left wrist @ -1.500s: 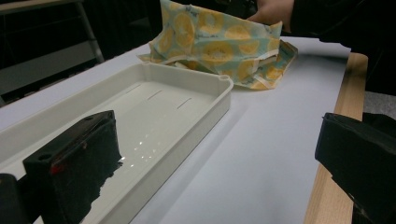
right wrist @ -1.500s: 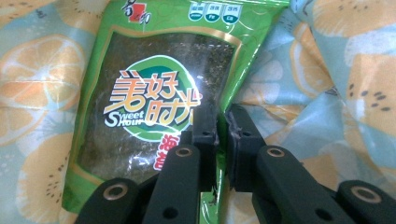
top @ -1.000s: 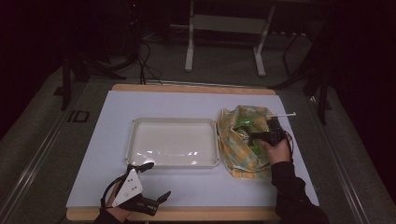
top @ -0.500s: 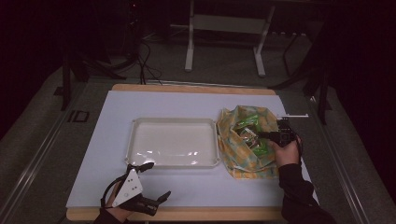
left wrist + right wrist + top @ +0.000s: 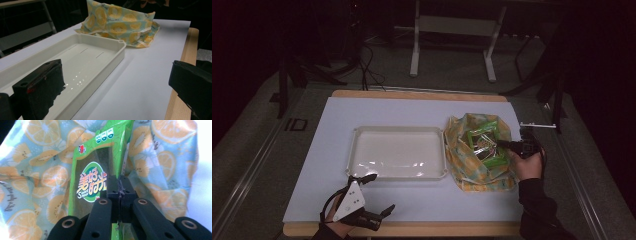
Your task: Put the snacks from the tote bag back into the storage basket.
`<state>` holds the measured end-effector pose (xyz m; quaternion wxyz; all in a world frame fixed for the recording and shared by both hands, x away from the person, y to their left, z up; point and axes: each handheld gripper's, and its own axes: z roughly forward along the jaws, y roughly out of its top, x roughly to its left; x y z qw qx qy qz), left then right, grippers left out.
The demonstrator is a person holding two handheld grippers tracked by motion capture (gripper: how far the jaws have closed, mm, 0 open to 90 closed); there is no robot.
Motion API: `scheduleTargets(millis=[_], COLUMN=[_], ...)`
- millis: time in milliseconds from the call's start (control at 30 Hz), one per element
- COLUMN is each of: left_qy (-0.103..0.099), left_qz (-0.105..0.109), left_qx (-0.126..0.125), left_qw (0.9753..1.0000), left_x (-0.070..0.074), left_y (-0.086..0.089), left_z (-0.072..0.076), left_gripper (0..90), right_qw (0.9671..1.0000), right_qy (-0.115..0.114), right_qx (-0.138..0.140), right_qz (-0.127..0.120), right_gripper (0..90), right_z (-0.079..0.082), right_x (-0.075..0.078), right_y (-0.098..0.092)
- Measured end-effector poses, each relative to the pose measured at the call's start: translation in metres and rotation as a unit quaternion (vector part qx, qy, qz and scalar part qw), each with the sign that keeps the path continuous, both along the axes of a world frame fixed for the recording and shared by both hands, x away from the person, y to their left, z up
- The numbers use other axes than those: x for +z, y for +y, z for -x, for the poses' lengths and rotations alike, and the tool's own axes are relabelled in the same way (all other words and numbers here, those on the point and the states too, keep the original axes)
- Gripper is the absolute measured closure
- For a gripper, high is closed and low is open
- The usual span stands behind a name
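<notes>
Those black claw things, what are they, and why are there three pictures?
They are hand-held grabbers, one in each of a person's hands. One picture comes from a camera high above the table; the other two come from small cameras riding on each grabber. On the table lie a white tray and an orange-patterned cloth bag with green packets inside. The right gripper has its fingers pinched shut on the edge of a green snack packet in the bag. The left gripper waits near the table's front edge by the tray, fingers wide apart, holding nothing.
</notes>
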<state>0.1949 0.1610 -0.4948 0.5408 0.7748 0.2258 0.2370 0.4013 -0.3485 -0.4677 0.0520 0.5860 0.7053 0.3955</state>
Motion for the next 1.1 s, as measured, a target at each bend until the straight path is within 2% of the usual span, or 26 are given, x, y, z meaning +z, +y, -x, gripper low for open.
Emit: scheduleTargets(millis=[233, 500, 867, 1100], left_qy=[-0.001, -0.001, -0.002, -0.006], left_qz=[0.001, 0.001, 0.001, -0.003], left_qx=[0.001, 0.001, 0.001, 0.001], left_qw=[1.0, 1.0, 1.0, 1.0], left_x=[0.0, 0.0, 0.0, 0.0], left_y=[0.0, 0.0, 0.0, 0.0], left_z=[0.0, 0.0, 0.001, 0.001], left_gripper=[0.4, 0.4, 0.4, 0.4], right_qw=[0.9997, 0.9993, 0.9973, 0.9958], right_qy=[-0.008, -0.023, -0.039, -0.047], right_qx=[-0.021, -0.03, -0.055, -0.069], right_qz=[-0.006, -0.004, -0.03, -0.038], right_gripper=[88.9, 89.0, 89.0, 88.9], right_z=[0.005, 0.012, 0.021, 0.028], right_x=[0.008, 0.017, 0.03, 0.038], right_y=[-0.014, -0.024, -0.038, -0.045])
